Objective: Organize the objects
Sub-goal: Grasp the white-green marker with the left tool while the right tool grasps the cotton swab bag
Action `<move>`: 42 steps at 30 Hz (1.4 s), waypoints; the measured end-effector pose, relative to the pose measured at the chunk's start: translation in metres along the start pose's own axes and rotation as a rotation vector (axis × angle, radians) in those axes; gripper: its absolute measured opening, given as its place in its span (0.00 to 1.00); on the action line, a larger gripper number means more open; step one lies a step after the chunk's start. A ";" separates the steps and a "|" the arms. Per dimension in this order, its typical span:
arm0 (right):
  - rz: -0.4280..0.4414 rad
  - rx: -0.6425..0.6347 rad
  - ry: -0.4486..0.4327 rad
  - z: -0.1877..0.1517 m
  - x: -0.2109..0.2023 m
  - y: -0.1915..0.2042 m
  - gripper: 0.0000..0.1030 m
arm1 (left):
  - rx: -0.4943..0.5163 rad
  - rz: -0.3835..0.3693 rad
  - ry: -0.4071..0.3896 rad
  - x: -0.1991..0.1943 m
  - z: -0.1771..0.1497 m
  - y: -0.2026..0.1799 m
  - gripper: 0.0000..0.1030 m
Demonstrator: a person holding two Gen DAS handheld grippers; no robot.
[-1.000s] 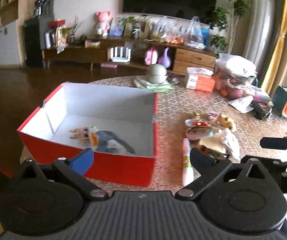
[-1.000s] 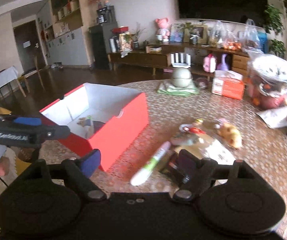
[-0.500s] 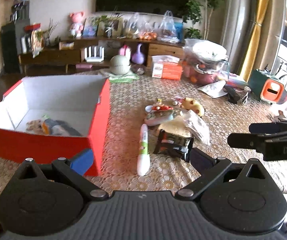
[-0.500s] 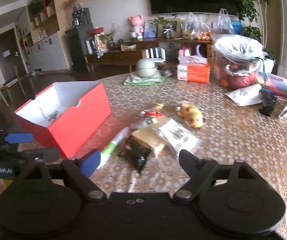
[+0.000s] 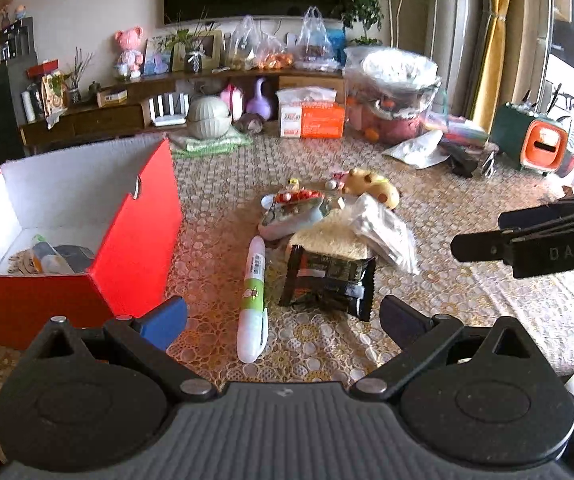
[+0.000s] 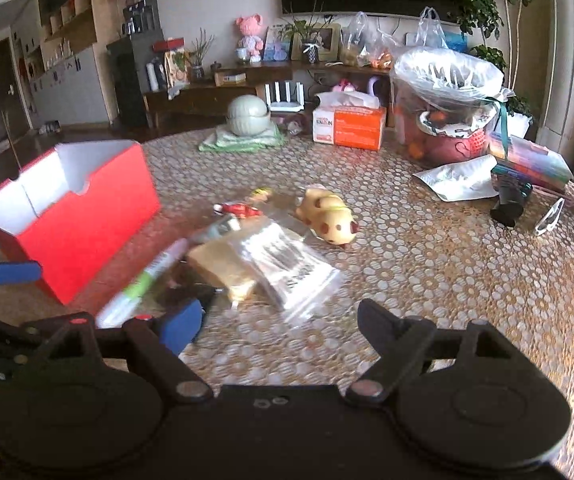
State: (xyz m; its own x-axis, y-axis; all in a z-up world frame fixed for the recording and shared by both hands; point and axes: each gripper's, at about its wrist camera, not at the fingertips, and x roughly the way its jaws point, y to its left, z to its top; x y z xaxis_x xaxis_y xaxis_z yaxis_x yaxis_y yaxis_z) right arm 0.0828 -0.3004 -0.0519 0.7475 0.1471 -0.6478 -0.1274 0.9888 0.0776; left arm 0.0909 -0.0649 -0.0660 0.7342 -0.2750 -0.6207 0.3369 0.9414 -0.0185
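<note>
Hovering above the lace-patterned counter (image 5: 447,216), the left gripper (image 5: 283,320) has its fingers (image 5: 165,320) spread wide and empty, framing a white-and-green tube-shaped marker (image 5: 254,296) and a black foil snack packet (image 5: 329,280) lying just beside each other. The right gripper (image 6: 279,324) is likewise released, holding nothing, with a clear plastic zip bag (image 6: 287,268) and a tan sponge-like block (image 6: 223,272) ahead of it. A yellow spotted plush toy (image 6: 329,218) lies behind that pile, near a small red toy car (image 6: 239,210). To the left stands an open red cardboard box with a white interior (image 5: 139,232), with a few small items resting in its near corner.
</note>
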 end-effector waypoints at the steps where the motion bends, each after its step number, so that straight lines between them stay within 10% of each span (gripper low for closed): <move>1: -0.006 -0.005 0.008 0.001 0.006 -0.003 0.83 | -0.003 0.000 0.014 0.006 0.000 0.000 1.00; 16: 0.030 -0.119 0.107 0.014 0.082 -0.021 0.81 | 0.006 0.029 0.073 0.064 -0.001 0.004 0.98; 23: 0.069 -0.216 0.107 0.020 0.102 -0.014 0.79 | 0.009 0.039 0.143 0.084 -0.002 0.009 0.67; 27: 0.097 -0.252 0.123 0.022 0.111 -0.013 0.57 | 0.008 0.031 0.142 0.085 -0.003 0.010 0.63; 35: 0.111 -0.228 0.125 0.023 0.114 -0.015 0.47 | 0.023 0.016 0.134 0.084 0.000 0.011 0.26; 42: 0.103 -0.141 0.113 0.025 0.103 -0.014 0.28 | 0.033 0.045 0.123 0.081 0.001 0.012 0.21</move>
State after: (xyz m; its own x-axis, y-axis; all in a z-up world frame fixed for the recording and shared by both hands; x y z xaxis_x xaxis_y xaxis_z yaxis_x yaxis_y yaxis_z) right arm 0.1774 -0.2989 -0.1009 0.6487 0.2360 -0.7235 -0.2956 0.9542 0.0462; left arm 0.1550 -0.0756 -0.1155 0.6719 -0.2044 -0.7119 0.3260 0.9447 0.0364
